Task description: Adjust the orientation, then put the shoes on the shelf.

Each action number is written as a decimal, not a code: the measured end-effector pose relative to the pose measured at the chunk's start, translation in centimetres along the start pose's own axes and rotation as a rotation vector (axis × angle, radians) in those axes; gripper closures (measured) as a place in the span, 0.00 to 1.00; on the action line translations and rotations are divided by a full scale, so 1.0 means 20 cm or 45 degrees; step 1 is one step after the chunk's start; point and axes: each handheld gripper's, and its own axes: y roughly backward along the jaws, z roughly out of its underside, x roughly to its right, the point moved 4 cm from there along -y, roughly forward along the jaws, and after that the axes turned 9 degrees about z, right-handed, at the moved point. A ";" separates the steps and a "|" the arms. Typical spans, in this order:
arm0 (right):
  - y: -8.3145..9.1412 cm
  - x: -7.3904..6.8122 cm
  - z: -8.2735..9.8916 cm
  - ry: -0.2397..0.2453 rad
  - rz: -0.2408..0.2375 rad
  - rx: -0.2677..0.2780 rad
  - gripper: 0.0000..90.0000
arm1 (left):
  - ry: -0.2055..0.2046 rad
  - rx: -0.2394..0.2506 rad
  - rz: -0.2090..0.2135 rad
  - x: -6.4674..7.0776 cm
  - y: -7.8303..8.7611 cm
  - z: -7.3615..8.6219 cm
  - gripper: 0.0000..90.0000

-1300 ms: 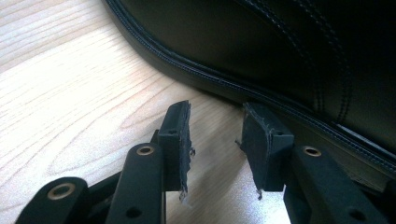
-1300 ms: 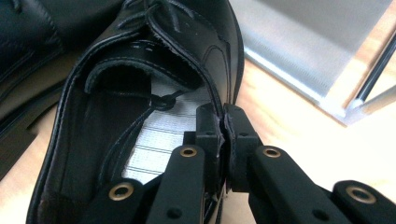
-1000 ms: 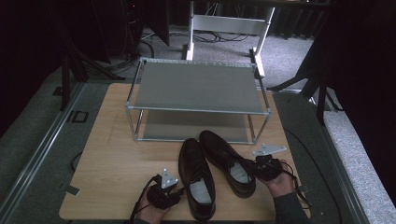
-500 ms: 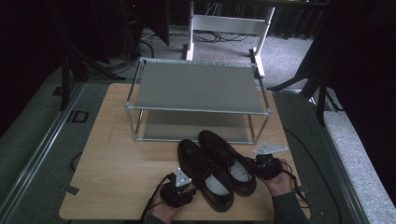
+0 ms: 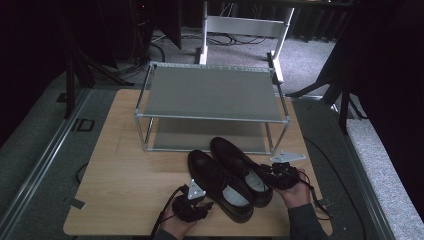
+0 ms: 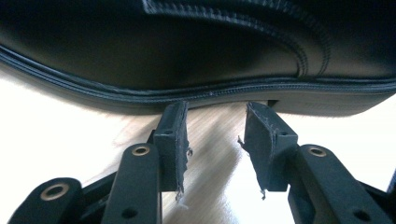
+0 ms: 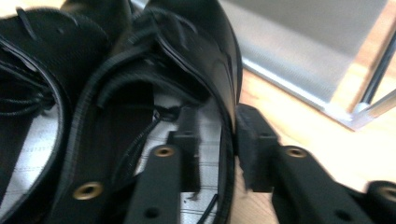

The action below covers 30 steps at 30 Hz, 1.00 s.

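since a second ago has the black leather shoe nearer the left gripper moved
Yes. The left black leather shoe has slid and turned: its heel now lies farther right along the wooden table's front edge, pressed against the other shoe, toe nearer the metal rack.

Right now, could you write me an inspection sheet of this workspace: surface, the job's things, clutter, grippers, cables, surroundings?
Surface: light wooden tabletop, bare at its left.
Job's things: pair of black leather lace-up shoes, left shoe and right shoe, side by side before a two-tier grey metal rack, both shelves empty.
Clutter: tape scraps at the table's edges.
Grippers: left gripper open, nothing between jaws, beside left shoe's sole. Right gripper jaws have just been opening; they straddle right shoe's wall.
Cables: black cable trailing from left gripper.
Surroundings: grey carpet, white frame behind.
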 end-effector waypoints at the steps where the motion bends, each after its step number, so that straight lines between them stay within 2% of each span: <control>1: 0.02 0.00 0.00 0.002 0.020 0.018 0.75 | 0.000 0.012 -0.005 0.00 0.02 0.00 0.66; 5: 0.08 -0.01 -0.02 -0.008 0.058 0.049 0.65 | -0.003 0.053 -0.069 -0.05 0.10 -0.01 0.65; 8: 0.12 -0.02 -0.03 -0.024 0.070 0.074 0.61 | 0.008 0.080 -0.118 -0.11 0.16 -0.01 0.64; 9: 0.12 -0.02 -0.03 -0.024 0.070 0.074 0.61 | 0.008 0.080 -0.118 -0.11 0.16 -0.01 0.64; 10: 0.12 -0.02 -0.04 -0.035 0.076 0.079 0.60 | 0.027 0.094 -0.142 -0.15 0.18 -0.01 0.64; 12: 0.14 -0.03 -0.05 -0.056 0.071 0.080 0.56 | 0.048 0.104 -0.159 -0.18 0.19 0.00 0.64; 13: 0.14 -0.03 -0.05 -0.056 0.071 0.080 0.56 | 0.048 0.104 -0.159 -0.18 0.19 0.00 0.64; 15: 0.15 -0.05 -0.05 -0.047 0.061 0.074 0.53 | 0.081 0.116 -0.174 -0.21 0.21 0.01 0.64; 25: 0.18 -0.09 -0.03 -0.090 -0.004 0.031 0.50 | 0.086 0.108 -0.189 -0.22 0.21 0.02 0.63; 30: 0.19 -0.10 -0.02 -0.087 -0.005 0.005 0.50 | 0.086 0.101 -0.194 -0.22 0.20 0.03 0.63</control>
